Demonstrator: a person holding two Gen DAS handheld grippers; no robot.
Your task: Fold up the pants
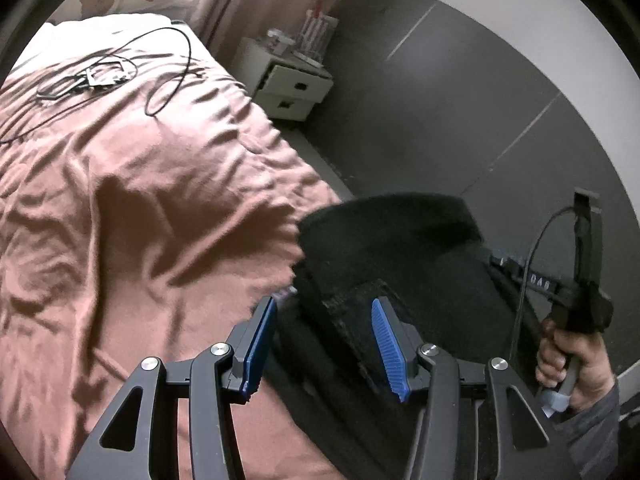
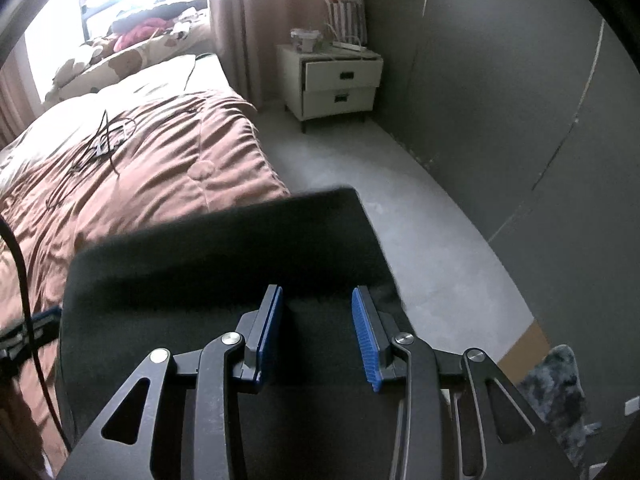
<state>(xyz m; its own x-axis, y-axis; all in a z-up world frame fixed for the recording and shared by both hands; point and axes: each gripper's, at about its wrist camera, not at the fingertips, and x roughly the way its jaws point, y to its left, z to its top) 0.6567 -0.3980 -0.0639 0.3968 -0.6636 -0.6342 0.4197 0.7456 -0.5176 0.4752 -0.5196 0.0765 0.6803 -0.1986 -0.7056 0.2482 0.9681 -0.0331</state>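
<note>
Pants (image 2: 224,248): black, thick fabric, lying at the near right corner of the bed (image 1: 132,184), partly overhanging its edge above the grey floor (image 2: 420,232).

My left hand-held gripper (image 1: 324,344): blue pads apart, a fold of the pants rising between them; whether the pads press on it I cannot tell.

My right hand-held gripper (image 2: 320,336): blue pads apart with black cloth lying between and beneath them; a grip cannot be confirmed. Its handle is seen from the left wrist in my right hand (image 1: 572,364).

Bed edge: the brown quilt ends just beyond the pants, with open floor running to the grey wall.

Open room: wide bare stretch of quilt to the left of the pants; black cables (image 1: 120,72) lie well apart, toward the head of the bed.

White nightstand (image 2: 336,84): two drawers, in the far corner by the curtain.

Writing: pale characters on the right gripper's body, too blurred to read.
</note>
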